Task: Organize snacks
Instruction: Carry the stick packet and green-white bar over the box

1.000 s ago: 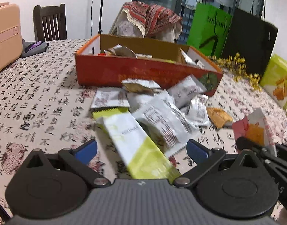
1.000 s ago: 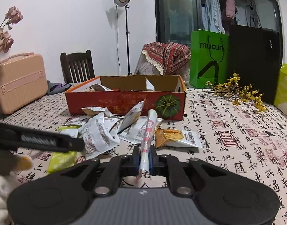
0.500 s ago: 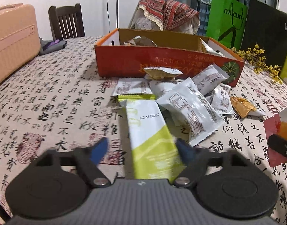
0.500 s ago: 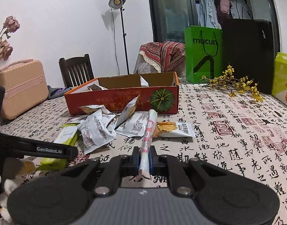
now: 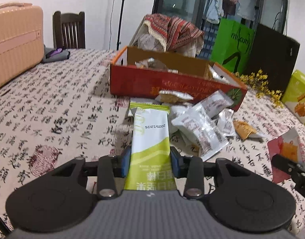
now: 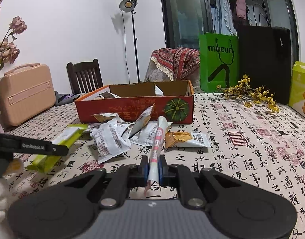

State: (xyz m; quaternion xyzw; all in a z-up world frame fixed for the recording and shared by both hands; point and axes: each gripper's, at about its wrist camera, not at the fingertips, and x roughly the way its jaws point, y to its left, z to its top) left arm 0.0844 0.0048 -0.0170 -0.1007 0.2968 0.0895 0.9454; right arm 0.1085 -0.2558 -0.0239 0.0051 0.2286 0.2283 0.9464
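Pinching a green bar (image 5: 150,139), left tongs (image 5: 150,160); right tongs (image 6: 154,168) pinching a red packet (image 6: 157,145); box (image 6: 136,109) part-filled, packets (image 6: 110,139) left near it.

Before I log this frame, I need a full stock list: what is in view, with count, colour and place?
Box: one, red-orange with a pumpkin picture, mid-table, a few packets inside.
Loose packets: a heap, mostly silver-white, in front of the box; exact count unclear.
Green bar: one, white and green, in the left gripper.
Pink stick: one, white and pink, in the right gripper.
Suitcase: one, peach, table's left.
Chair: one, dark wood, behind the table.
Green bag: one, far right.
Yellow flowers: one sprig, by the bag.
Left gripper: shut on the bar.
Right gripper: shut on the stick.
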